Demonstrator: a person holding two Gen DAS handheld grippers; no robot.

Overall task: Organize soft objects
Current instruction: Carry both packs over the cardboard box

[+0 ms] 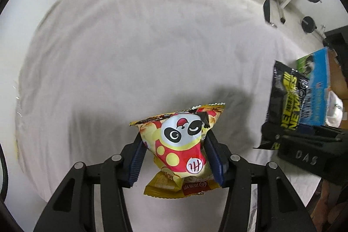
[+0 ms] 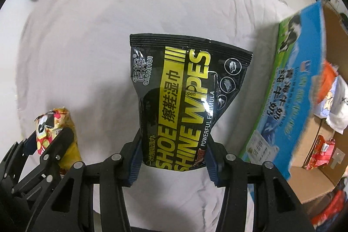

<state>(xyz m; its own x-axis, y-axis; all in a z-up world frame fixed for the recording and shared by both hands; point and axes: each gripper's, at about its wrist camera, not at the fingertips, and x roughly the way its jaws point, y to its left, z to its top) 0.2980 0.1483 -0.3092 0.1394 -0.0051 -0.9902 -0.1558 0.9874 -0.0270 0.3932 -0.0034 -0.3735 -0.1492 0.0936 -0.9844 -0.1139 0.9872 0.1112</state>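
Left wrist view: the left gripper [image 1: 176, 158] pinches a yellow-and-red panda snack bag [image 1: 180, 142] between its blue pads, and the bag hangs clear above the white sheet [image 1: 130, 47]. Off to the bag's right, the right gripper [image 1: 304, 151] carries the black shoe wipes pack [image 1: 285, 101] in front of the blue milk carton box [image 1: 317, 88].

Right wrist view: the right gripper [image 2: 174, 158] is clamped on the shoe wipes pack [image 2: 182, 97], its lower part squeezed between the pads, the pack off the sheet [image 2: 87, 36]. The open box [image 2: 293, 88], already holding other packets, stands just right of the pack; the snack bag [image 2: 54, 129] shows at lower left in the left gripper [image 2: 47, 140].

Both items look picked up, so the carry is in hand. The next move likely calls for travel rightward over the box's rim before letting go.
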